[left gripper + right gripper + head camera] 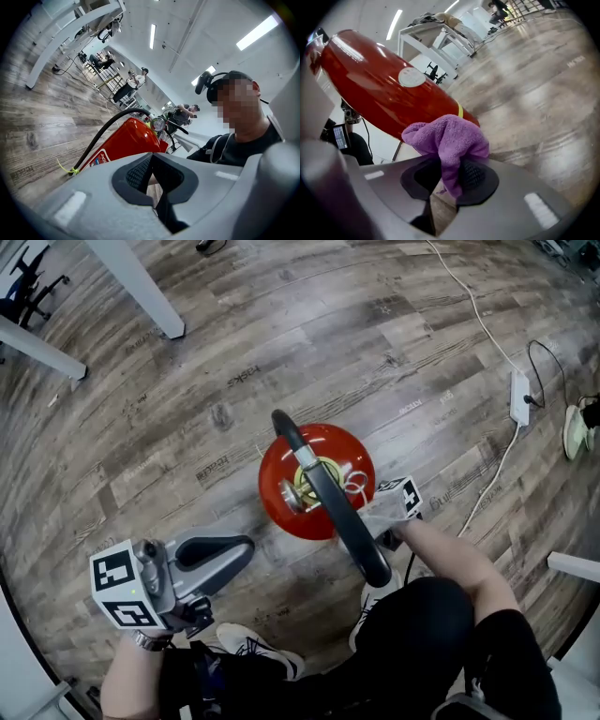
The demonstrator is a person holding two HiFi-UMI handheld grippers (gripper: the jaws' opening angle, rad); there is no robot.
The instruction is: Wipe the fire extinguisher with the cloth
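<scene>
Risk: right gripper fingers pinch the cloth beside the unsteadied fire extinguisher, left gripper fingers pressed together, empty, so a hard wipe could tip it.

We see the red cylindrical fire extinguisher in painted metal, smooth and glossy enough to carry bright streaks of light. Its black curved hose looks like smooth rubber with a dull sheen. The purple cloth is a soft, nubbly terry weave, matt all over. The grey right gripper has a matt plastic shell, and its black fingers bear finely textured pads. The brown plank floor shows wood grain under a low sheen.
</scene>
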